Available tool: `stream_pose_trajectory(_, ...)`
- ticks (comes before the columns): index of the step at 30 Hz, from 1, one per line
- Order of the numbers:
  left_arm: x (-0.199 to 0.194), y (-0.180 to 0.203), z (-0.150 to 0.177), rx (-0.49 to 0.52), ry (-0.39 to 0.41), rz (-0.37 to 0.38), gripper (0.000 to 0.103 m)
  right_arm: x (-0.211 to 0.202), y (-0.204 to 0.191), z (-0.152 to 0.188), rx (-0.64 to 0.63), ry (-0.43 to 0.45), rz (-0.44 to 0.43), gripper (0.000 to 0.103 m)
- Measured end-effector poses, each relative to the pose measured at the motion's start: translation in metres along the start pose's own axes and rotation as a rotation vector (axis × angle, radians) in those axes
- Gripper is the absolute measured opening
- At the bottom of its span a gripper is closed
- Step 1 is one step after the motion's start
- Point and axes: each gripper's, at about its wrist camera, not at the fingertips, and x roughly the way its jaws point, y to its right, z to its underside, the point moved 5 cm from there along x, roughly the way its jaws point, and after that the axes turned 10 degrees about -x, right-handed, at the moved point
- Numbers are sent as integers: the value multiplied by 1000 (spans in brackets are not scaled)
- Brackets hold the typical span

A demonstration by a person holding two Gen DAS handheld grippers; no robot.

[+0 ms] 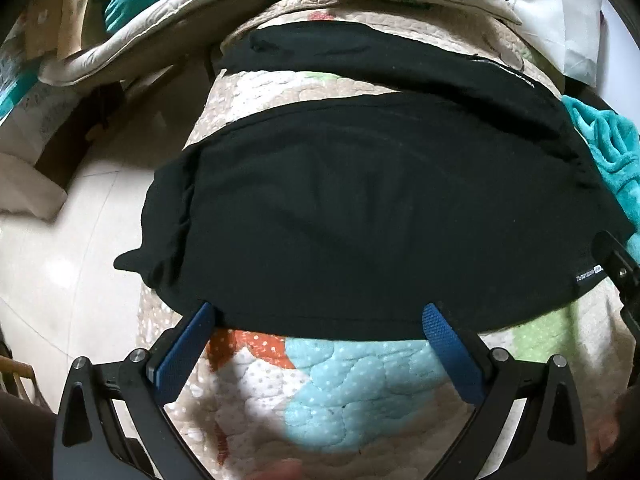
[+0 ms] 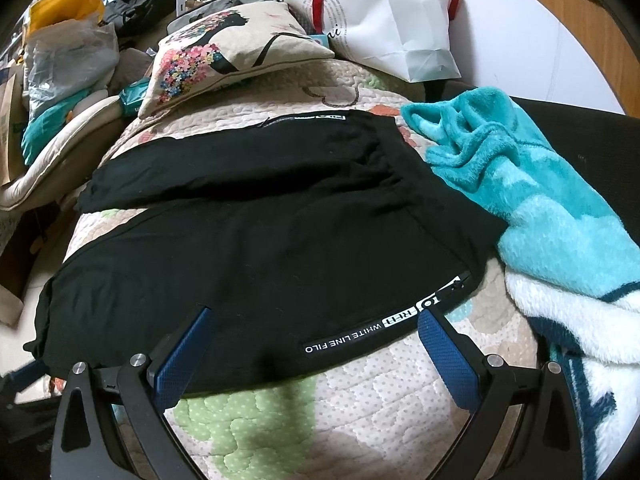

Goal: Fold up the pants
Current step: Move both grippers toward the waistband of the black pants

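Black pants (image 1: 360,208) lie spread flat across a quilted patterned bedspread (image 1: 360,392), their two legs running leftward and the waist at the right. In the right wrist view the pants (image 2: 256,248) show a white lettered strip along the near edge. My left gripper (image 1: 320,312) hovers open at the near hem, its blue pads (image 1: 184,352) wide apart with nothing between them. My right gripper (image 2: 316,320) is open too, over the near edge by the lettered strip. The tip of the other gripper (image 1: 616,264) shows at the right edge of the left wrist view.
A teal and white fleece blanket (image 2: 540,200) lies bunched right of the waist. A flowered cushion (image 2: 224,52) and a white paper bag (image 2: 392,20) sit behind the pants. Bags and boxes (image 2: 64,48) crowd the far left. Pale floor (image 1: 60,260) lies left of the bed.
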Motion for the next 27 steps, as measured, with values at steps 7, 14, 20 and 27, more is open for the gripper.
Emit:
stream_pose_trajectory(7, 3, -7, 2, -50, 1, 50, 103, 0, 0, 0, 0, 2, 1, 103)
stream_pose_trajectory(14, -2, -2, 9, -13, 53, 49, 103, -4, -2, -4, -9, 24, 1, 103)
stream_pose_trajectory(20, -8, -1, 15, 19, 94, 44, 103, -15, -4, -10, -39, 84, 4, 103)
stream_pose_trajectory(27, -20, -5, 17, 48, 17, 71, 82, -28, -12, -11, -92, 101, -39, 103)
